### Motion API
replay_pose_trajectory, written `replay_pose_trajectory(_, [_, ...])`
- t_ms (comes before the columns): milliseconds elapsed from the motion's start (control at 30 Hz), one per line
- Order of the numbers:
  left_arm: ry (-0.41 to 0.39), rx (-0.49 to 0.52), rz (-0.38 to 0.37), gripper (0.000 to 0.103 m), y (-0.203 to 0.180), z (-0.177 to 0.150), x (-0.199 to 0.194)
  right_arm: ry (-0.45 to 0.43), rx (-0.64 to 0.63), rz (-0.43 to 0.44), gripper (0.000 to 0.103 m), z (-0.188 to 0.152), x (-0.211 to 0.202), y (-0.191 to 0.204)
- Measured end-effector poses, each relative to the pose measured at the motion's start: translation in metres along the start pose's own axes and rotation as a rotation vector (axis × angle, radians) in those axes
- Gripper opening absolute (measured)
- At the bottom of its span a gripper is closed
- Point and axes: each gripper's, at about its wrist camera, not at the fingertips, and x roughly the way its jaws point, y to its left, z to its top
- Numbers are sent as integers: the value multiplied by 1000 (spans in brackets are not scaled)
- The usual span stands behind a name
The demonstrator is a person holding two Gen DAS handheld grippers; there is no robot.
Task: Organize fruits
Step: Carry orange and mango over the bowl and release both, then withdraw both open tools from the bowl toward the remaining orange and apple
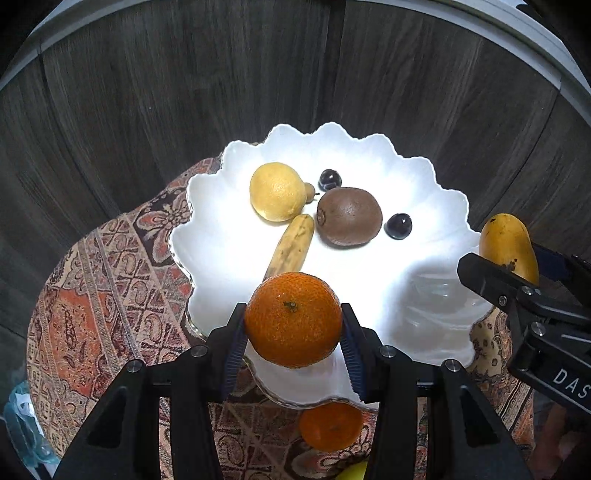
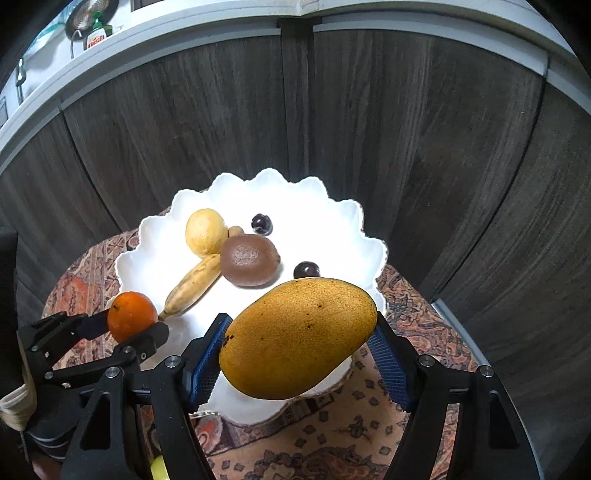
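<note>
A white scalloped bowl (image 1: pixel 424 206) (image 2: pixel 325 206) sits on a round patterned table. In it lie a lemon (image 1: pixel 277 192) (image 2: pixel 205 232), a small banana (image 1: pixel 290 245) (image 2: pixel 194 286), a kiwi (image 1: pixel 349 216) (image 2: pixel 249 260) and two dark plums (image 1: pixel 330 180) (image 1: pixel 398 226). My left gripper (image 1: pixel 293 325) (image 2: pixel 129 321) is shut on an orange (image 1: pixel 293 319) (image 2: pixel 131 315), held above the bowl's near rim. My right gripper (image 2: pixel 299 339) (image 1: pixel 517 269) is shut on a yellow mango (image 2: pixel 299 336) (image 1: pixel 509 245), held above the bowl's right rim.
A second orange (image 1: pixel 330 426) lies on the patterned tablecloth (image 1: pixel 103 280) under the bowl's near edge, with something yellow-green (image 1: pixel 354 472) beside it. Dark wood cabinet doors (image 1: pixel 184 92) stand behind the table. A white counter (image 2: pixel 184 26) with a bottle runs above.
</note>
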Motion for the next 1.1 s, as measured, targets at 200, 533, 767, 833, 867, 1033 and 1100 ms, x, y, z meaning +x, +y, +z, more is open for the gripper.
replay_pose_trajectory(200, [1, -8, 12, 56, 3, -1, 2, 23, -3, 4, 74, -1, 7, 2])
replay_pose_trajectory(533, [-33, -10, 40, 82, 2, 0, -10, 9, 9, -38, 86, 1, 0, -5])
replay_pose_trajectory(767, [-59, -8, 44, 83, 1, 1, -24, -33, 13, -65, 87, 3, -17, -6])
replay_pose_trajectory(833, [-64, -6, 46, 83, 0, 0, -27, -38, 14, -65, 87, 3, -21, -6])
replay_pose_trajectory(867, [-67, -5, 47, 84, 0, 0, -29, -41, 14, -66, 87, 4, -24, -6])
replay_pose_trajectory(1033, [-88, 1, 50, 84, -2, -2, -45, -57, 14, -69, 87, 5, -37, -4])
replay_pose_trajectory(1100, [-96, 3, 53, 84, -4, -2, -51, -68, 14, -69, 87, 4, -44, -4])
